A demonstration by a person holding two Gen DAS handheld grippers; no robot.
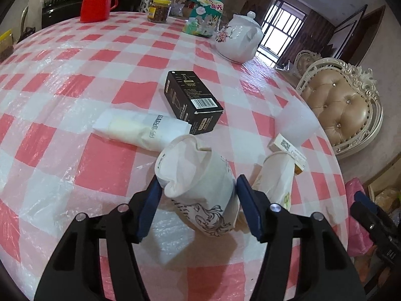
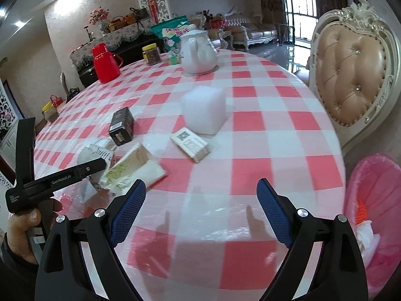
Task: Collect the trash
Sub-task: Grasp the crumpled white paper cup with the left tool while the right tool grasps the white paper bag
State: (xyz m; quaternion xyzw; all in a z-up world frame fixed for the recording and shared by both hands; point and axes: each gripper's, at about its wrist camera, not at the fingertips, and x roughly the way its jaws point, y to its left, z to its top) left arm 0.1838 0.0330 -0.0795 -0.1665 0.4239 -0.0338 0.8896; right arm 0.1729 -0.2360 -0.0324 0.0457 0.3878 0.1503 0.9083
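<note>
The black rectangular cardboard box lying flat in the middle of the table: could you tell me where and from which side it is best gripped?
Grip the black rectangular cardboard box across its two long side walls, coming down from above with the fingers straddling its narrower width. It lies flat on the pink-checked tablecloth, so those walls are upright, parallel and rigid. Its near end looks close to the white paper wrapper, so I would probably grip nearer the middle.

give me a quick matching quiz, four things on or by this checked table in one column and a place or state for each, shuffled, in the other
Things:
1. crumpled paper cup
2. black box
3. white teapot
4. pink bin

Places or states:
a. beside the table edge, off the cloth
b. between the left tool's fingers
c. far side, near the green bag
d. lying flat, mid-table, barcode showing

Pairs: 1-b, 2-d, 3-c, 4-a
</note>
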